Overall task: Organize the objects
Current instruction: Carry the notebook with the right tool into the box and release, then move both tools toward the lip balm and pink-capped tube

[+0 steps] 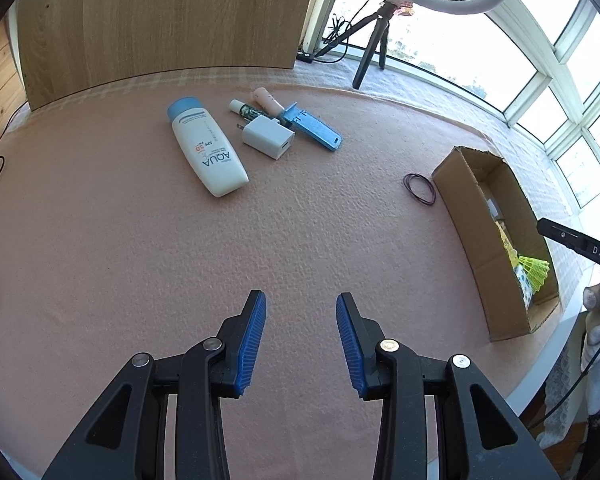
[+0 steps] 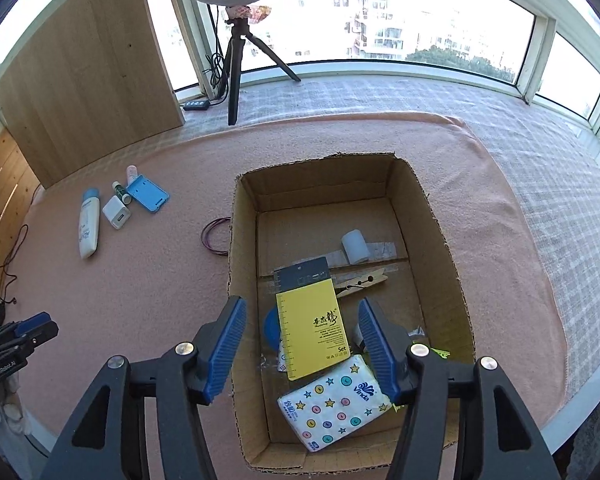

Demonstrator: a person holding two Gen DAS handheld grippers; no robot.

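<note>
Pink mat covers the table; cardboard box sits open on its right part, already holding a yellow card pack, tissue pack, clothespin, small white roll etc. Right gripper hangs directly over the box, jaws apart, nothing btwn them. Left gripper hovers over bare mat, jaws also apart & empty.

Loose stuff left to sort lies in a cluster at the far left of the mat, well apart from the box: sunscreen bottle, biggest, long axis running roughly away from the left gripper, cap at the far end; blue case; white charger just beside the bottle; two small tubes behind it. Hair ties lie just beside the box's left wall.

Cluster sits ahead & slightly left of the left gripper, so the left is prob. the nearer hand; the bottle's width suits its jaw line w/ little wrist turn.
</note>
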